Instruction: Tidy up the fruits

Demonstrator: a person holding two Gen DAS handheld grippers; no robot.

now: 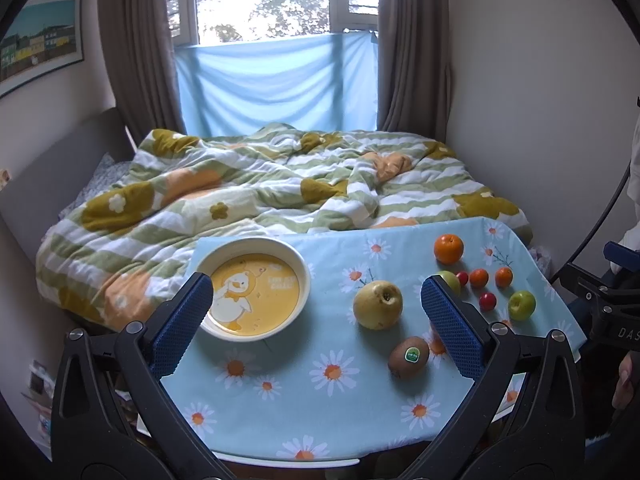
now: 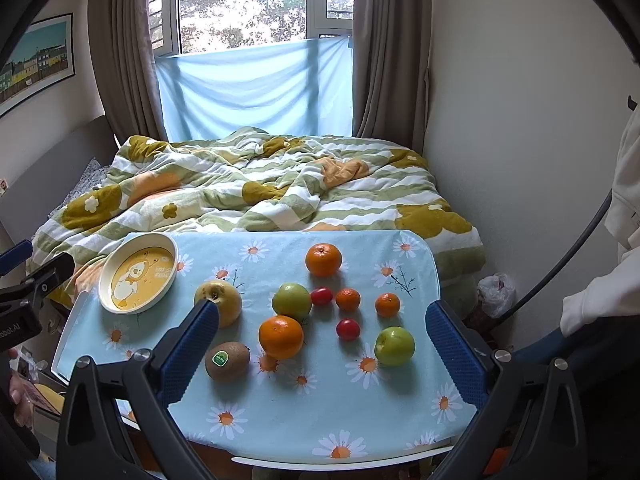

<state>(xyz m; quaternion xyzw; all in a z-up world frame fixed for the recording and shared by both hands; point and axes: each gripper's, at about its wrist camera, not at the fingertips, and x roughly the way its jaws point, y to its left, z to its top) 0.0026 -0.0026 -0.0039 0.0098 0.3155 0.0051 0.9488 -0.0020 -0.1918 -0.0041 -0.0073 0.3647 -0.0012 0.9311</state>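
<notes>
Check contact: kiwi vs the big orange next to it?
Apart. The right wrist view shows a strip of blue cloth between the kiwi and the big orange; neither gripper is near them.

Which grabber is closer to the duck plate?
Left. The left gripper hangs just in front of the plate; the right gripper hangs over the fruit, farther right.

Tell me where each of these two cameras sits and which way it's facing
Left wrist: on the left gripper, above the table's near-left edge, facing the duck plate, bed and window; its open blue fingers show.
Right wrist: on the right gripper, nearer the table's right, facing the loose fruit; open fingers, a white sleeve.
Shared: plate, pear, kiwi, floral tablecloth.
</notes>
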